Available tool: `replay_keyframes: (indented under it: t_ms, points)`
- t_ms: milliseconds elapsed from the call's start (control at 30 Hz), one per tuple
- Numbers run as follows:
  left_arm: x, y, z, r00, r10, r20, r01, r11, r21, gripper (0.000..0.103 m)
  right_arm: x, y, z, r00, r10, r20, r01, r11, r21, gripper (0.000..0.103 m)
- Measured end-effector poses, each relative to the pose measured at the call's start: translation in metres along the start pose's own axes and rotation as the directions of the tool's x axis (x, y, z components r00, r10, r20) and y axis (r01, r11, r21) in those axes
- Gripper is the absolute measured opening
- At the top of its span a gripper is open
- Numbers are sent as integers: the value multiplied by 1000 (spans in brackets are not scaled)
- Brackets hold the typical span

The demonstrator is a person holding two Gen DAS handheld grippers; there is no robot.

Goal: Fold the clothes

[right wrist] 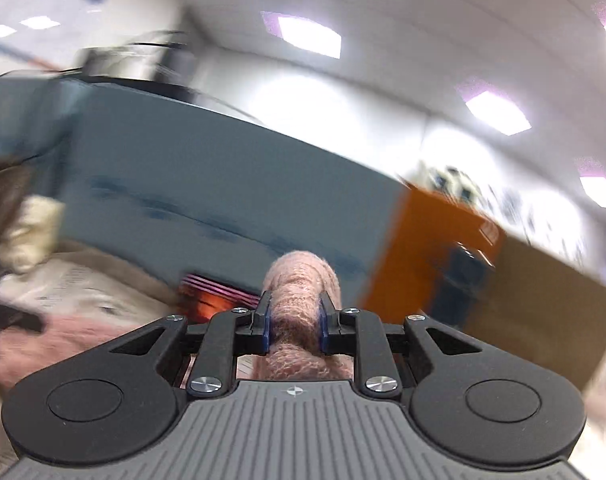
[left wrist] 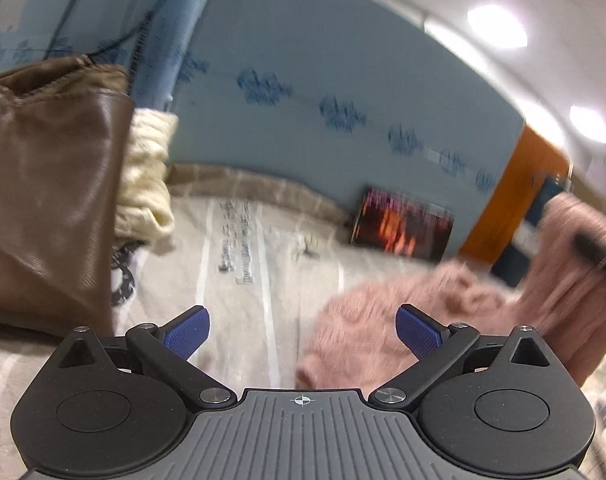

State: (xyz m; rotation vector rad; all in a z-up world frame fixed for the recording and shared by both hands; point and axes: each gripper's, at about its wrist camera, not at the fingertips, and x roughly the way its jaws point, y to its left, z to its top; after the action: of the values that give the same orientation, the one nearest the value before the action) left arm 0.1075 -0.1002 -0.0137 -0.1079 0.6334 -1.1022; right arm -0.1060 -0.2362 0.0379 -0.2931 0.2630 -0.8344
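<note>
A: While the left claw is hanging with its blue pads wide apart and nothing between them, what is lying just in front of it?

B: The pink fuzzy sweater is lying there in a heap on the striped beige sheet, a little to the right of the open pads. One part of it is rising up toward the right edge, where the right claw is clamping on a bunched fold of the same pink knit.

A: And the left side?

B: A brown leather-looking garment is piling up close on the left, and a cream knit piece is resting just beside it, farther back.

A: What is standing behind?

B: A dark picture with orange shapes is leaning against the light blue wall panel, and an orange panel is showing at the right. It is blurred, so I cannot tell more.
</note>
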Motion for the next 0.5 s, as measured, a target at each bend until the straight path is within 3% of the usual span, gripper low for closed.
replay_keyframes:
  t_ms: [100, 267, 367, 467, 500]
  points:
    - [-12, 8, 7, 997, -28, 72, 32, 998, -56, 101, 1, 40, 12, 995, 95, 31, -94, 995, -46, 19]
    - [-22, 15, 13, 988, -68, 139, 83, 992, -99, 101, 14, 78, 13, 959, 281, -45, -280, 959, 33, 19]
    - [-25, 15, 13, 981, -113, 159, 131, 986, -105, 101, 27, 89, 4, 918, 381, -108, -368, 922, 120, 20]
    - [-25, 15, 11, 975, -144, 170, 163, 981, -105, 101, 39, 81, -6, 856, 501, -124, -457, 847, 271, 38]
    - [-25, 15, 11, 973, -150, 172, 170, 980, -107, 101, 42, 76, -8, 831, 543, -119, -483, 812, 328, 48]
